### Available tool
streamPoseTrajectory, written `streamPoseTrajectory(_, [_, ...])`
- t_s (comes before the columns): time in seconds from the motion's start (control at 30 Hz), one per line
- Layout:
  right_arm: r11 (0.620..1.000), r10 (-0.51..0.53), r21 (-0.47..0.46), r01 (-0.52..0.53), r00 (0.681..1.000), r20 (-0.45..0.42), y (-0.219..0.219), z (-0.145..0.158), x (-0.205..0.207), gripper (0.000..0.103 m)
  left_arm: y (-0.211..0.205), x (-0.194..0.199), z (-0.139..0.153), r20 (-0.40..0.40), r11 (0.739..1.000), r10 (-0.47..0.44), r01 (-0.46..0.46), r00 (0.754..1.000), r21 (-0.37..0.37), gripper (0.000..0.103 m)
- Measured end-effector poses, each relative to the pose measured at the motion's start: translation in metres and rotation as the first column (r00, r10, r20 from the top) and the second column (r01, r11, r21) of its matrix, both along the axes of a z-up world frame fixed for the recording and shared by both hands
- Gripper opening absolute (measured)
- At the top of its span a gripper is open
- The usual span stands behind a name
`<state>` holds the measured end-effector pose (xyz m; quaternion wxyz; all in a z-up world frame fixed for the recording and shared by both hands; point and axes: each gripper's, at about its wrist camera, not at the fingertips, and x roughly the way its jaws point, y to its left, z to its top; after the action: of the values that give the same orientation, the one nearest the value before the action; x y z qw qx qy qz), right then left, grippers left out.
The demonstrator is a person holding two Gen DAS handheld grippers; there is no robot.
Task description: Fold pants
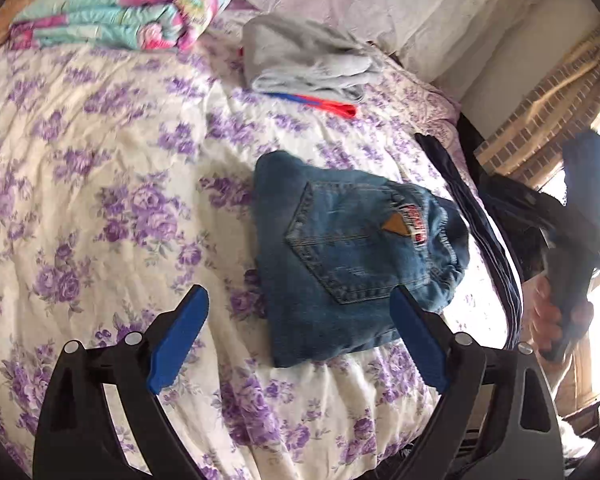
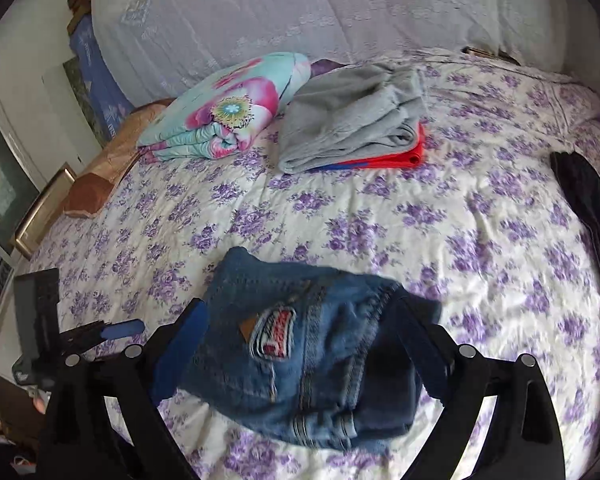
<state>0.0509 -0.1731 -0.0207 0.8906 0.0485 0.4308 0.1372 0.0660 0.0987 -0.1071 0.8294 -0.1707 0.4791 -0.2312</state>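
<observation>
Folded blue jeans [image 1: 352,252] lie on the flowered bedspread, back pocket and patch up. My left gripper [image 1: 300,312] is open, hovering just near the jeans' front edge, its right finger over the denim. In the right wrist view the jeans [image 2: 300,360] lie between the wide-open fingers of my right gripper [image 2: 300,328], which hangs just above them and holds nothing. The right gripper also shows in the left wrist view [image 1: 572,248], in a hand at the bed's right edge. The left gripper shows in the right wrist view [image 2: 116,330], low at the left.
A folded grey garment on red cloth [image 2: 352,120] and a folded floral quilt [image 2: 228,108] lie at the far side of the bed [image 2: 480,220]. A dark garment [image 1: 480,216] hangs along the bed's right edge. A white curtain [image 2: 300,12] is behind.
</observation>
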Motion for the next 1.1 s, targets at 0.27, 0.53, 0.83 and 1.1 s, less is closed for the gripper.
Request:
streamPoseTrajectory(0.27, [0.968, -0.249, 0.038, 0.249, 0.968, -0.007, -0.073, -0.050, -0.086, 0.094, -0.027, 0.046, -0.038, -0.180, 0.986, -0.080, 0.052, 0.980, -0.156, 0.089])
streamPoseTrajectory(0.53, [0.949, -0.268, 0.149, 0.278, 0.960, -0.079, -0.090, -0.069, -0.083, 0.094, -0.077, 0.052, -0.038, -0.168, 0.972, -0.217, 0.197, 0.962, -0.130, 0.098])
streamPoseTrajectory(0.83, [0.938, -0.250, 0.208, 0.278, 0.956, -0.152, -0.075, -0.090, -0.020, 0.094, -0.077, 0.054, -0.043, -0.156, 0.963, -0.252, 0.231, 0.955, -0.140, 0.098])
streamPoseTrajectory(1.1, [0.932, -0.167, 0.265, 0.246, 0.943, -0.287, -0.058, -0.131, 0.003, 0.100, -0.077, 0.054, -0.043, -0.118, 0.961, -0.258, 0.243, 0.959, -0.130, 0.098])
